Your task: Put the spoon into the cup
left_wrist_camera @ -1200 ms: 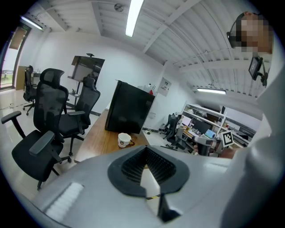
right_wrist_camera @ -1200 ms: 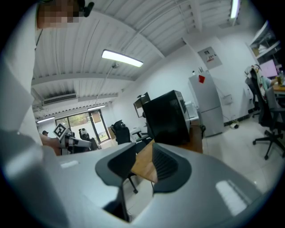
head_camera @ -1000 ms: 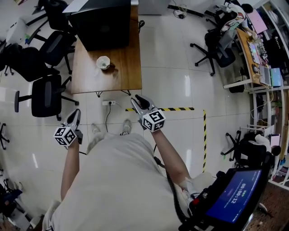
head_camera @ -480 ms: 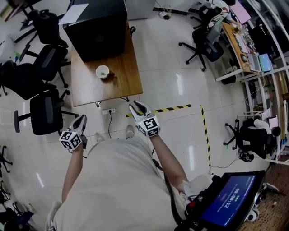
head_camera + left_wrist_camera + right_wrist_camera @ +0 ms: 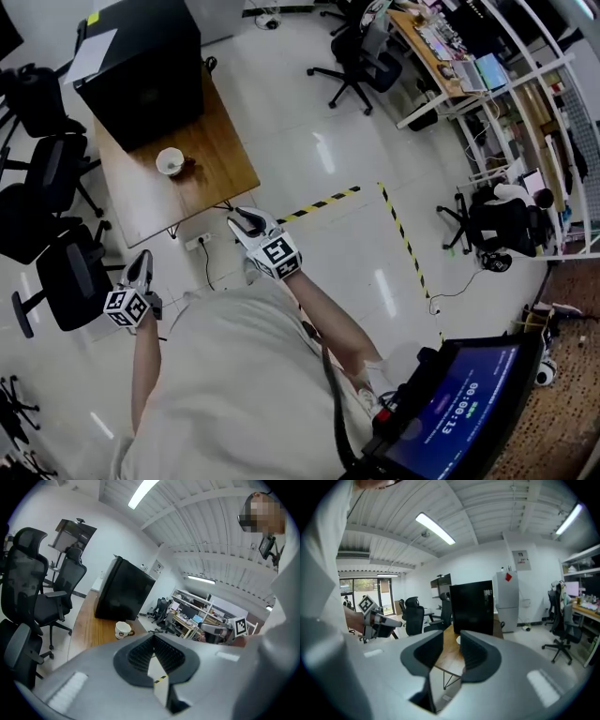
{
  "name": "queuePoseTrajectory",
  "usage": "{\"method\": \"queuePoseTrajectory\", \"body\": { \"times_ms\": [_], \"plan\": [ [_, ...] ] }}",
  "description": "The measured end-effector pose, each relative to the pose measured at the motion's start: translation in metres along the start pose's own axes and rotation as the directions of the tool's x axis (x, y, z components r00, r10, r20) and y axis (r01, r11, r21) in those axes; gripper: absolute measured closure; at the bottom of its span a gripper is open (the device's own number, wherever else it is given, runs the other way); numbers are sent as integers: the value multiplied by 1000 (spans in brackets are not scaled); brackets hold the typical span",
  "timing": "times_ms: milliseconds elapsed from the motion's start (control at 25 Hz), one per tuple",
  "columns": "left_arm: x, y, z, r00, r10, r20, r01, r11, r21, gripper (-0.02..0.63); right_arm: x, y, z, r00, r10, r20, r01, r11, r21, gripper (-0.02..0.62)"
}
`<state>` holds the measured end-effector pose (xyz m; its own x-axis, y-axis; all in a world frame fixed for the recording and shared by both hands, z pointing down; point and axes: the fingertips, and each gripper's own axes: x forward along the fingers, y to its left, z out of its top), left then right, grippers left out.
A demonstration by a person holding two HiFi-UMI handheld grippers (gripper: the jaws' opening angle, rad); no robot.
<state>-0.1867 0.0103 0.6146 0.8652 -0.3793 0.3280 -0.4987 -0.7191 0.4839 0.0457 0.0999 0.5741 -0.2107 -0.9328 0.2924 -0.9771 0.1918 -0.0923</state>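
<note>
A white cup stands on the wooden table, in front of a big black box. A small dark thing lies right beside the cup; I cannot tell whether it is the spoon. Both grippers hang in the air over the floor, short of the table's near edge. My left gripper has its jaws together with nothing in them; its own view shows the cup beyond the tips. My right gripper stands narrowly open and empty, and a sliver of the cup shows through its gap.
Black office chairs stand left of the table, others farther back. Yellow-black tape marks the tiled floor. A power strip with cable lies below the table's edge. A screen sits at bottom right. Desks and shelves line the right.
The whole head view has swung: table and cup sit farther left. Both grippers have drifted left in the picture with it. Neither pair of jaws has changed.
</note>
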Motion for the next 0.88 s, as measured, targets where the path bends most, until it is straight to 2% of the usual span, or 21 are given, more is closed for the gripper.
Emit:
{"method": "queuePoseTrajectory", "body": {
  "times_ms": [400,680,880],
  "plan": [
    [-8,16,-7,1000,15,-2,-15,1000,-24,604,-15,-15,-11,999,-44,-29,46,998,39,488],
    [-9,24,-15,999,52,-1,-52,998,-43,604,-11,-21,-14,998,-39,-42,40,999,20,488],
    [-9,21,-18,997,75,2,-75,996,-44,604,-10,-25,-12,1000,-2,-9,3,996,90,488]
  ]
}}
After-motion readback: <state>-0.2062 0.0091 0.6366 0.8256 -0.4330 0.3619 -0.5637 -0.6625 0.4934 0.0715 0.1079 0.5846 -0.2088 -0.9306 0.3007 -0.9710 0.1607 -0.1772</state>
